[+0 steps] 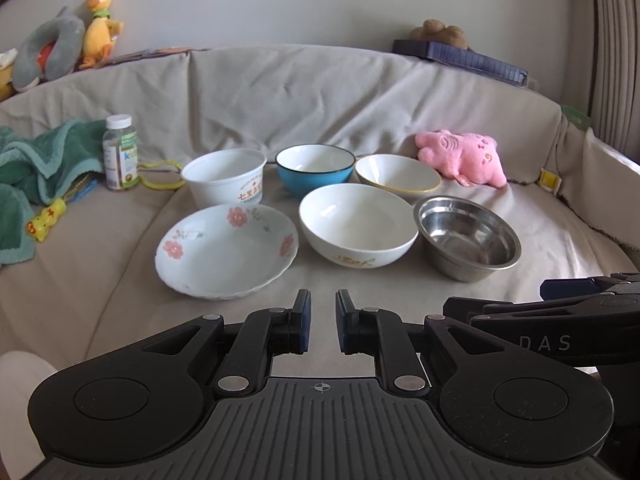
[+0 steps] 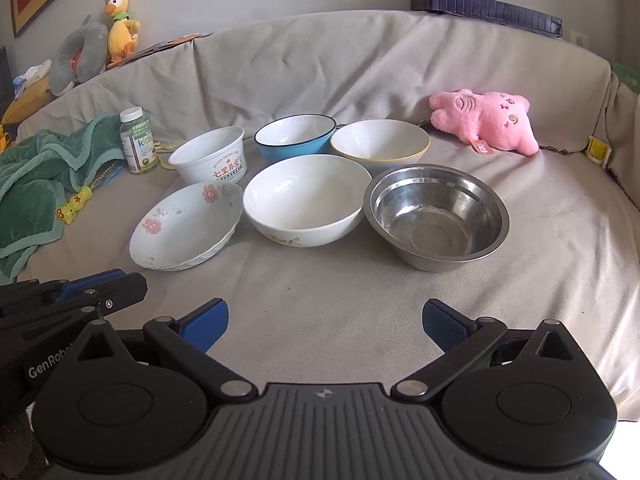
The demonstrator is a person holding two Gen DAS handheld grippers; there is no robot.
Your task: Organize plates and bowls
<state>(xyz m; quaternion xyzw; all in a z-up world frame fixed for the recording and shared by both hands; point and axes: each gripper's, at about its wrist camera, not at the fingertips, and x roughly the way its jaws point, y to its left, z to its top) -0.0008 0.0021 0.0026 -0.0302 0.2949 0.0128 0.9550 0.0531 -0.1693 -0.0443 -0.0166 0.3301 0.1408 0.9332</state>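
Note:
Several dishes sit in two rows on a beige-covered sofa seat. The front row holds a flowered deep plate (image 1: 224,256) (image 2: 184,228), a white bowl (image 1: 358,224) (image 2: 306,200) and a steel bowl (image 1: 466,236) (image 2: 436,216). Behind them stand a white plastic tub (image 1: 224,176) (image 2: 208,156), a blue bowl (image 1: 314,168) (image 2: 296,132) and a yellow-rimmed bowl (image 1: 396,172) (image 2: 380,140). My left gripper (image 1: 323,296) hovers just short of the flowered plate, jaws nearly together and empty. My right gripper (image 2: 324,308) stands wide open and empty, short of the white bowl.
A pink plush toy (image 1: 460,156) lies right of the back row. A vitamin bottle (image 1: 120,152), a green towel (image 1: 36,160) and a small yellow toy (image 1: 46,224) lie at the left. The sofa back (image 1: 320,92) rises behind the dishes.

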